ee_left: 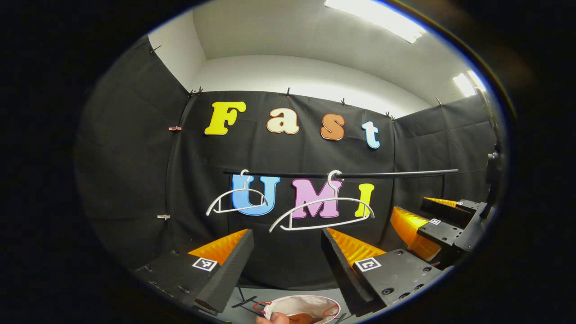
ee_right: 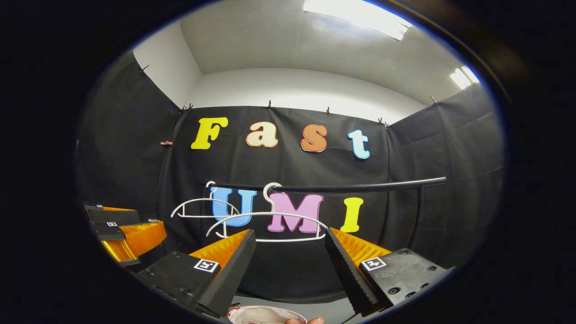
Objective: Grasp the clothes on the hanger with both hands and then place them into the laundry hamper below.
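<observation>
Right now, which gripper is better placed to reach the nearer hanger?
Right gripper, marginally: the nearer hanger looms larger between its open fingers. That hanger is bare, so nothing hangs there to grasp.

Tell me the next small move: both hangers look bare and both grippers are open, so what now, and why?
Probably none beyond holding back. Both white hangers hang bare on the rail, and the left gripper and right gripper stand open, holding nothing. Fabric seems to lie in the hamper below, so the placing looks done; I would ease both grippers away.
</observation>
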Action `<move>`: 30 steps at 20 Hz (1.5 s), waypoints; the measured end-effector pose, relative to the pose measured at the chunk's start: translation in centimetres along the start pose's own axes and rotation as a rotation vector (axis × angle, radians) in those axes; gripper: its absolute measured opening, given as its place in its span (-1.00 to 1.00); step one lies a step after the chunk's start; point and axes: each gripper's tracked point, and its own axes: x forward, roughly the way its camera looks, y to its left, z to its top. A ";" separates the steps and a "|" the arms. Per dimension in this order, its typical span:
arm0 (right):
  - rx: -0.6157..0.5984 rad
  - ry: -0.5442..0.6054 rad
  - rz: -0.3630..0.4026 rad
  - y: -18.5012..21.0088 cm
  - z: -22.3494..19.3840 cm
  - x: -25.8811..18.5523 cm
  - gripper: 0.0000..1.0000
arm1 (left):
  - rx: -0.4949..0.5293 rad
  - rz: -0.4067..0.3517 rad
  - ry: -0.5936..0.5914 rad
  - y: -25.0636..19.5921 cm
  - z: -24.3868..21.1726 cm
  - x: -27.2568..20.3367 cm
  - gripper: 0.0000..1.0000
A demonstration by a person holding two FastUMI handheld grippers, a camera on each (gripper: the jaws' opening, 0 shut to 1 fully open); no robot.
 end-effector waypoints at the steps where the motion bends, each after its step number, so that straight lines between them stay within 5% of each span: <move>1: -0.003 0.000 -0.001 0.1 0.0 0.0 0.96 | 0.001 0.001 0.002 0.2 -0.1 0.0 0.89; 30: 0.005 0.025 -0.003 -0.1 -0.5 -1.6 0.97 | 0.049 0.077 -0.001 1.5 -0.5 -1.3 0.89</move>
